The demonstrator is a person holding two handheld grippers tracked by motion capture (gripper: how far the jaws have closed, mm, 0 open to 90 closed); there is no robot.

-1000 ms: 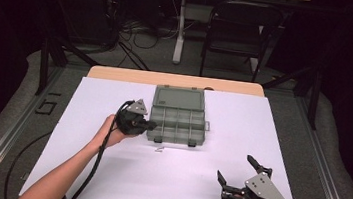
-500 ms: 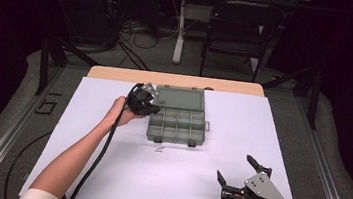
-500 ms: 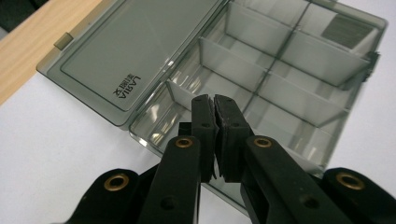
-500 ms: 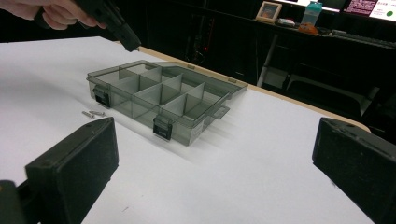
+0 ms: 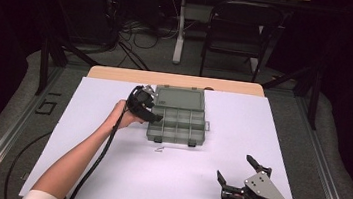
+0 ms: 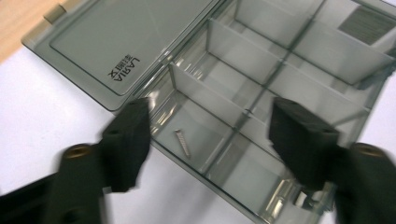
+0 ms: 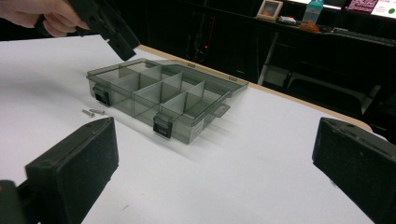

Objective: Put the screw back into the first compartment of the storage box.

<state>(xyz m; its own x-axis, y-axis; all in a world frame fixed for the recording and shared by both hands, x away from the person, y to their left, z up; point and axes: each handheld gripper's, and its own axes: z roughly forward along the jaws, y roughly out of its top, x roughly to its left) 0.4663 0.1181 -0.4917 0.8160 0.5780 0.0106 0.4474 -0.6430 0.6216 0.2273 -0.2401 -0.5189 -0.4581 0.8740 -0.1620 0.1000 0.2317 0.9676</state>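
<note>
The right gripper rests near right, jaws wide and empty. Two screws lie before the box. The left gripper, jaws just opened, hovers over a screw in the box's left compartment

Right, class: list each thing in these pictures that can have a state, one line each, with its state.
Organizer box: lid open, lying flat behind it.
Screw in the box: loose in a corner compartment.
Two screws on the table: loose, in front of the box.
Front latches: undone.
Left gripper: jaws just opened, over the box, nothing between them.
Right gripper: jaws open, empty.
</note>
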